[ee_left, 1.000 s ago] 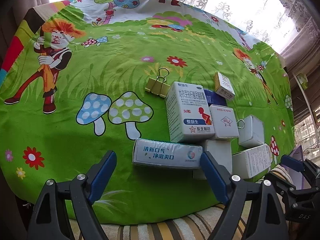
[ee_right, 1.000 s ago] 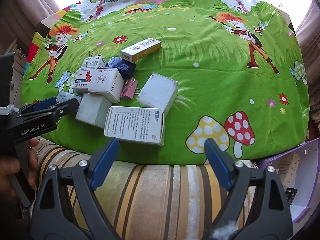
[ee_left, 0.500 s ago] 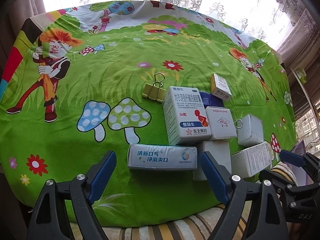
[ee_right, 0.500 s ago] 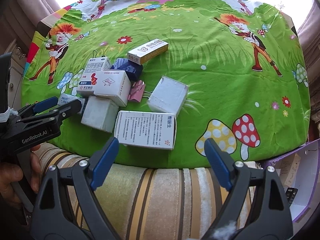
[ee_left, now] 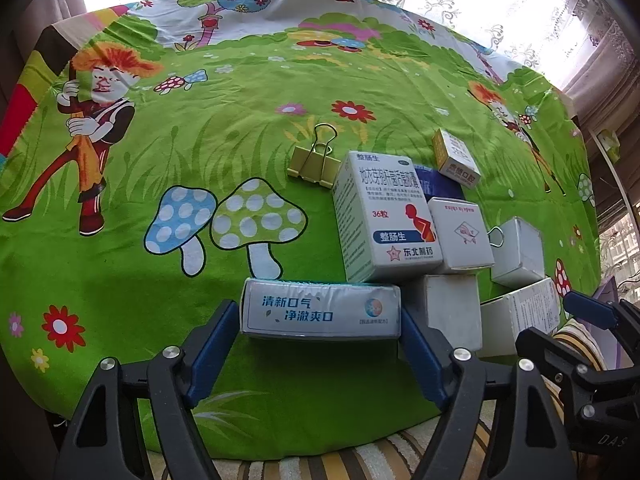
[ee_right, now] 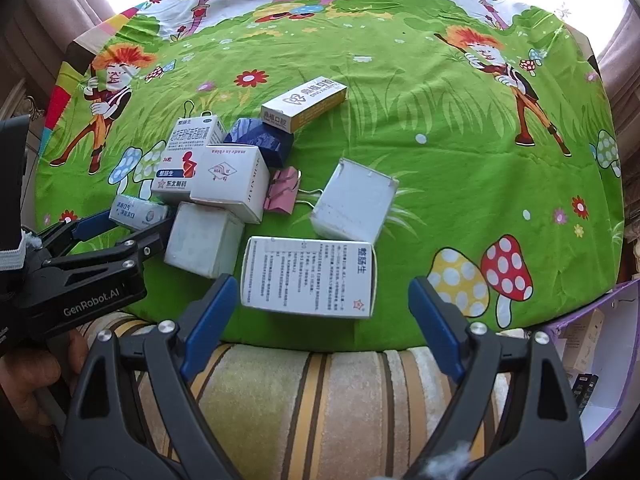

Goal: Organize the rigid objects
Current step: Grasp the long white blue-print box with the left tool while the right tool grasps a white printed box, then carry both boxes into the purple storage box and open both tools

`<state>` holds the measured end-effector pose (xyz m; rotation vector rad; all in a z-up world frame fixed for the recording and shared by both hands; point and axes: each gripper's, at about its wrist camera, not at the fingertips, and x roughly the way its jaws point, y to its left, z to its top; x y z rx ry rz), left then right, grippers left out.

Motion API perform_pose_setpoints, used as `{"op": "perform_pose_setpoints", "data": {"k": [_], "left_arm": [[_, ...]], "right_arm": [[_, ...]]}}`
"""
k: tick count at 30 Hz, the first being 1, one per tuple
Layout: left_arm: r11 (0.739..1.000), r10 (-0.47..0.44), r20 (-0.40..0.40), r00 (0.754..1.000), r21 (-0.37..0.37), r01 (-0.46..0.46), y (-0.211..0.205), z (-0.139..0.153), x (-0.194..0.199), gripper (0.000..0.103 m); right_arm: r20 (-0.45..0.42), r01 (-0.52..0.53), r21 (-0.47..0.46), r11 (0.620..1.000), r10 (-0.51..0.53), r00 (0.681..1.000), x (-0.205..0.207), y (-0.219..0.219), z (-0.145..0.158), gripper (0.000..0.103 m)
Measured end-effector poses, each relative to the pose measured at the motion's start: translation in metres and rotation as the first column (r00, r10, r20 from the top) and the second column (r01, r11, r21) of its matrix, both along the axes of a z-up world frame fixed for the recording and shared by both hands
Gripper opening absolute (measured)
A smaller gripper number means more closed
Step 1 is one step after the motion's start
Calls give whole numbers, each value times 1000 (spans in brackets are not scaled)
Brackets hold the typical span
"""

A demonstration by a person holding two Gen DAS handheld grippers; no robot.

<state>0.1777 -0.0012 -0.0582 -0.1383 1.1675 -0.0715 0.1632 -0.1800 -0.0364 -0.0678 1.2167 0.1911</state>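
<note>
A pile of small cartons lies on the green cartoon cloth (ee_left: 200, 152). My left gripper (ee_left: 320, 320) has its blue fingers at both ends of a long silver-blue box (ee_left: 320, 312), also seen in the right wrist view (ee_right: 138, 212); whether they press it I cannot tell. Behind it stand a tall white medicine box (ee_left: 384, 216), a white box with a red logo (ee_left: 460, 234) and a plain white box (ee_left: 448, 312). My right gripper (ee_right: 320, 312) is open, just in front of a flat white box with printed text (ee_right: 308, 272), not touching it.
A gold binder clip (ee_left: 314, 162), a yellow-white box (ee_right: 304, 102), a dark blue box (ee_right: 260, 140), a pink binder clip (ee_right: 282, 194) and an open white carton (ee_right: 352, 204) lie around. A striped cushion (ee_right: 320, 400) borders the cloth's front edge. A purple bin (ee_right: 600, 360) sits right.
My left gripper moved forward so its fingers now flank the silver-blue box. My right gripper moved forward towards the printed white box.
</note>
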Motion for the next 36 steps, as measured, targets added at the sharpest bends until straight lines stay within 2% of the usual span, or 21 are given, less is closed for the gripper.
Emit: {"op": "perform_pose_setpoints", "data": {"k": [15, 16, 18, 21, 29, 36], "left_arm": [[1000, 23, 49, 999, -2, -23, 4, 8, -9, 75], [1000, 24, 53, 998, -2, -24, 5, 9, -10, 75], [1000, 26, 63, 998, -3, -26, 6, 11, -11, 75], [1000, 30, 78, 997, 2, -30, 5, 14, -13, 75], [999, 22, 125, 992, 38, -27, -3, 25, -19, 75], [994, -5, 202, 979, 109, -17, -16, 47, -30, 75]], "right_arm": [[-42, 19, -54, 998, -22, 999, 8, 7, -24, 88], [-41, 20, -54, 998, -22, 999, 8, 6, -24, 87], [-38, 18, -55, 998, -20, 999, 7, 6, -23, 75], [-35, 15, -55, 998, -17, 999, 5, 6, -23, 74], [-4, 16, -24, 1000, -16, 1000, -6, 0, -15, 74], [35, 29, 7, 1000, -30, 999, -16, -13, -2, 74]]}}
